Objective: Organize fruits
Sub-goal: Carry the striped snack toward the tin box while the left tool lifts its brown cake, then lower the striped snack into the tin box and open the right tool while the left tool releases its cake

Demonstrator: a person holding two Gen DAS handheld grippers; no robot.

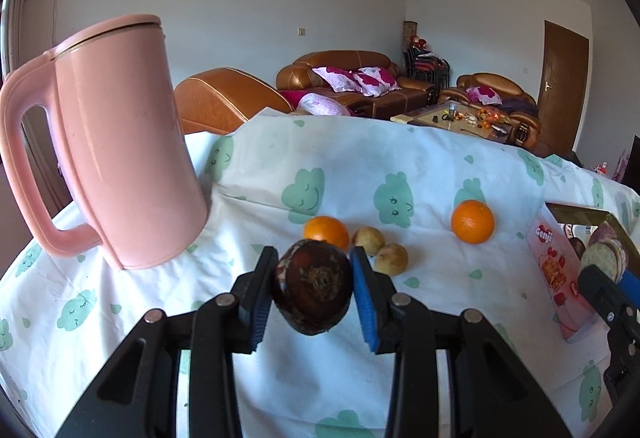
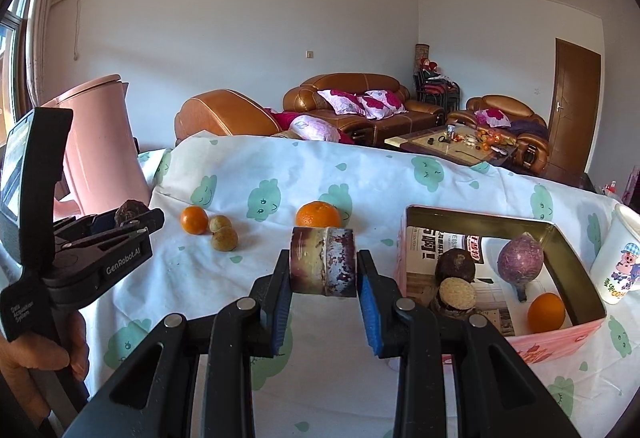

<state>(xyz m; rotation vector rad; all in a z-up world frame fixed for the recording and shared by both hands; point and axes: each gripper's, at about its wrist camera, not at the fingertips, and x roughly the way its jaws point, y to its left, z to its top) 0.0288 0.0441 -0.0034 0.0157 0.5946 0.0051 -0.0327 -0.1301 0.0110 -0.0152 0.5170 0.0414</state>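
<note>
A table is covered by a white cloth [image 1: 340,166] with green clouds. A dark brown fruit [image 1: 313,287] is pinched in the left gripper [image 1: 313,292] above the cloth. A purple cut piece [image 2: 323,261] is squeezed in the right gripper [image 2: 324,296], beside the pink box [image 2: 560,338] of fruit. Two oranges [image 1: 472,221] and a pink jug [image 1: 116,142] are seen farther back.
</note>
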